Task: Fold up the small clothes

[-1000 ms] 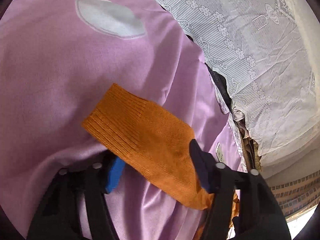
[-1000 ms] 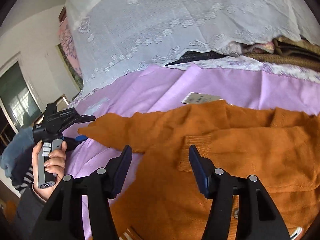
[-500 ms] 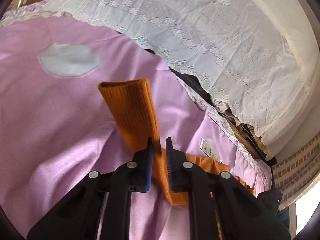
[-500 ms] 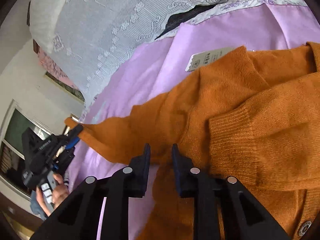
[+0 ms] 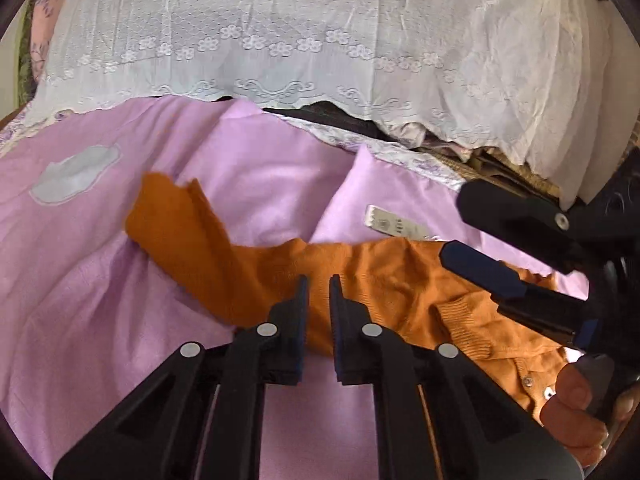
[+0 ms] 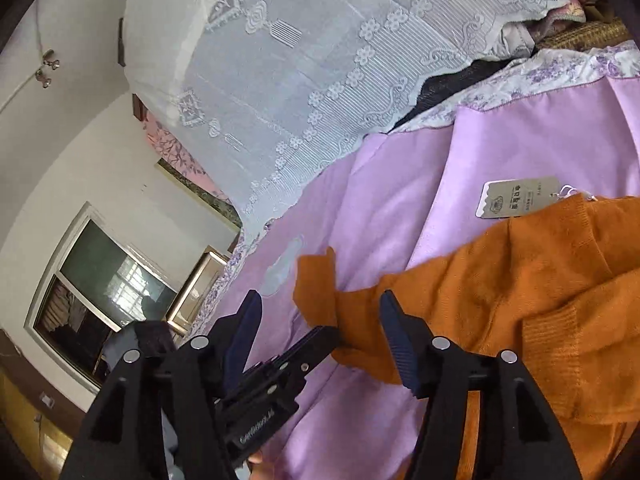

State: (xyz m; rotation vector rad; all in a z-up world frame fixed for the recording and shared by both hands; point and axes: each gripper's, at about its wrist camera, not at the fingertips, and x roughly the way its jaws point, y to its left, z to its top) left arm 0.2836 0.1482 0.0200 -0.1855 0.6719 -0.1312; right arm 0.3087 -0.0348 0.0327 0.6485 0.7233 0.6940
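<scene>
An orange knit sweater (image 5: 400, 280) lies on a purple bedsheet (image 5: 100, 300), one sleeve (image 5: 180, 224) stretched out to the left. My left gripper (image 5: 318, 280) is shut on that sleeve near its middle. It also shows in the right wrist view (image 6: 336, 332), gripping the sleeve (image 6: 320, 288). My right gripper (image 6: 320, 328) is open, its jaws wide apart above the sleeve and the sweater body (image 6: 540, 288). It appears at the right of the left wrist view (image 5: 472, 232), open and empty. A paper tag (image 6: 516, 196) hangs from the sweater's collar.
A white lace cover (image 5: 320, 40) drapes over a pile at the back of the bed. A pale cloud patch (image 5: 76, 172) marks the sheet at left. A window (image 6: 100, 292) and a wall stand beyond the bed's edge.
My right gripper has opened from shut. My left gripper stays shut on the sleeve and has carried it rightward toward the sweater body; the sleeve now lies lower and bent.
</scene>
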